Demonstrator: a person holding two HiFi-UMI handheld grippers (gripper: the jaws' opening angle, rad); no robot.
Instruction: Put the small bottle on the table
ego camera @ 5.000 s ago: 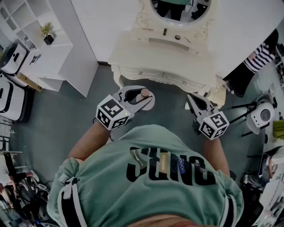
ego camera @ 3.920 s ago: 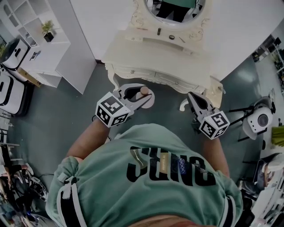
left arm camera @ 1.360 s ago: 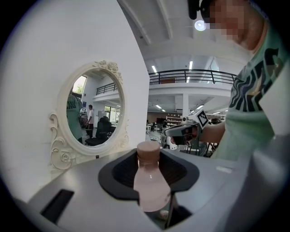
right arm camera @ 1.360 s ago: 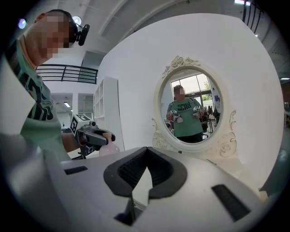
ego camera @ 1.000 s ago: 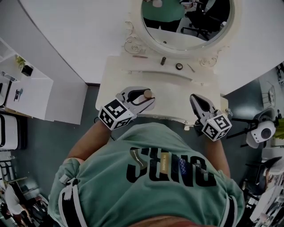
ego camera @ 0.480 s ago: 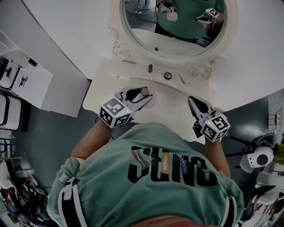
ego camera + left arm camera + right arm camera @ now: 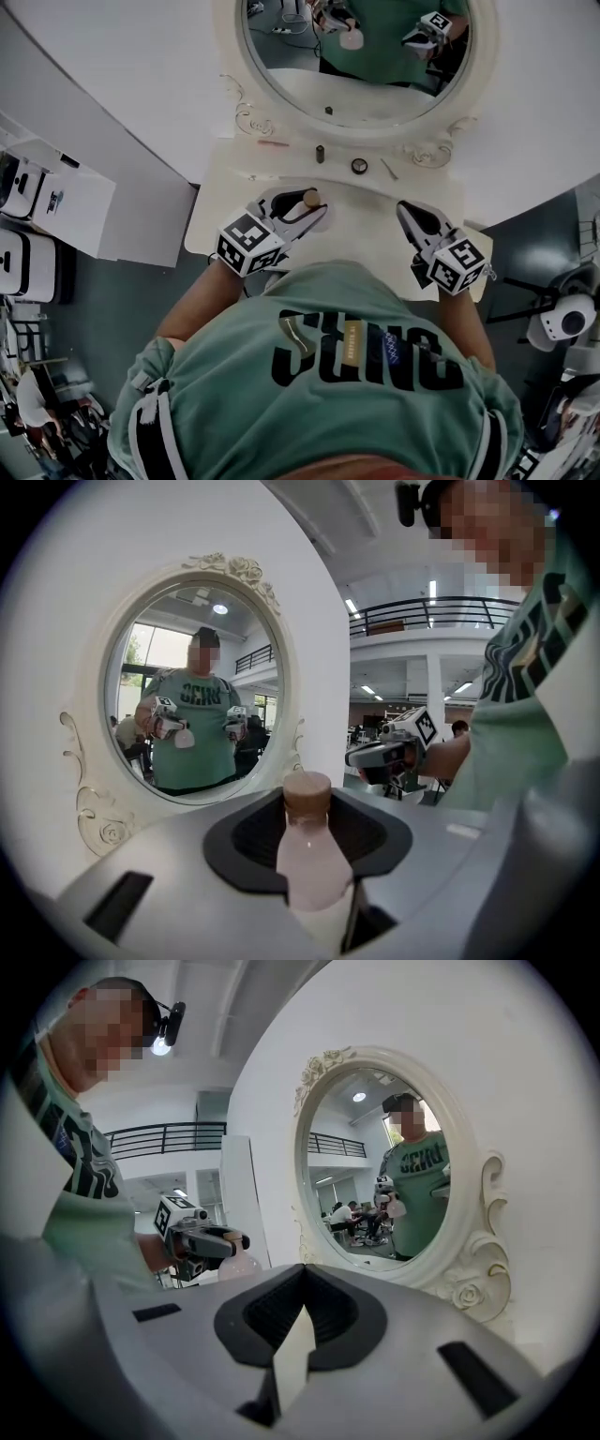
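Small bottle (image 7: 312, 869), pale pink with a brown cap, is held upright by its body between the jaws of the left gripper (image 7: 302, 206), which are closed part-way onto it, above the front of the cream dressing table (image 7: 375, 202) below an oval mirror (image 7: 361, 56). The right gripper (image 7: 409, 214) is seen beside it, jaws together, nothing held. For the placing to be done well, the bottle should be lowered level onto bare tabletop (clear of the small items (image 7: 359, 166) near the mirror) and released only once its base is judged seated.
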